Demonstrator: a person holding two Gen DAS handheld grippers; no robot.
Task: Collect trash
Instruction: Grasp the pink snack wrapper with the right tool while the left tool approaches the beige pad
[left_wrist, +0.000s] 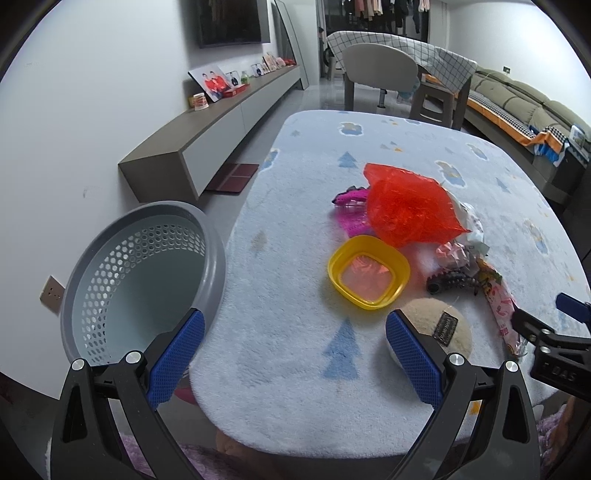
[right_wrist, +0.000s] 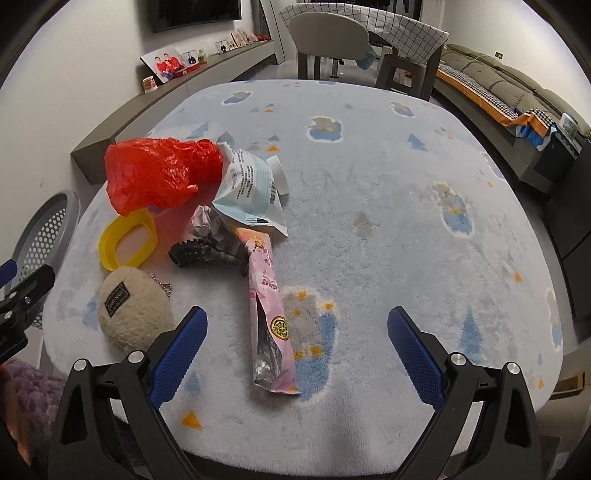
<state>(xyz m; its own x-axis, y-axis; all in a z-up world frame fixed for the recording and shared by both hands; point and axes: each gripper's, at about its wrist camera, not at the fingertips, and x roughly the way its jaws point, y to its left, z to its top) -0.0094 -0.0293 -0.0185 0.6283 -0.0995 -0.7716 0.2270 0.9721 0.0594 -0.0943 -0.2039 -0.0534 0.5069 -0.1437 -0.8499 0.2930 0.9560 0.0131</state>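
A pile of trash lies on the blue fluffy cloth (right_wrist: 369, 192): a crumpled red plastic bag (left_wrist: 410, 206) (right_wrist: 155, 173), a pale blue-white packet (right_wrist: 251, 192), a crumpled silver wrapper (right_wrist: 210, 225) and a long pink wrapper (right_wrist: 271, 314) (left_wrist: 500, 306). My left gripper (left_wrist: 295, 347) is open over the table's near left edge, beside the grey perforated basket (left_wrist: 136, 273) (right_wrist: 48, 229). My right gripper (right_wrist: 297, 343) is open, with the pink wrapper's near end lying between its fingers, untouched.
A yellow lid (left_wrist: 369, 271) (right_wrist: 127, 238), a black toothed hair clip (right_wrist: 207, 254), a beige plush pouch (right_wrist: 133, 314) (left_wrist: 439, 328) and a magenta item (left_wrist: 351, 206) lie among the trash. A long low cabinet (left_wrist: 221, 129) runs along the left wall; chairs and a sofa stand beyond.
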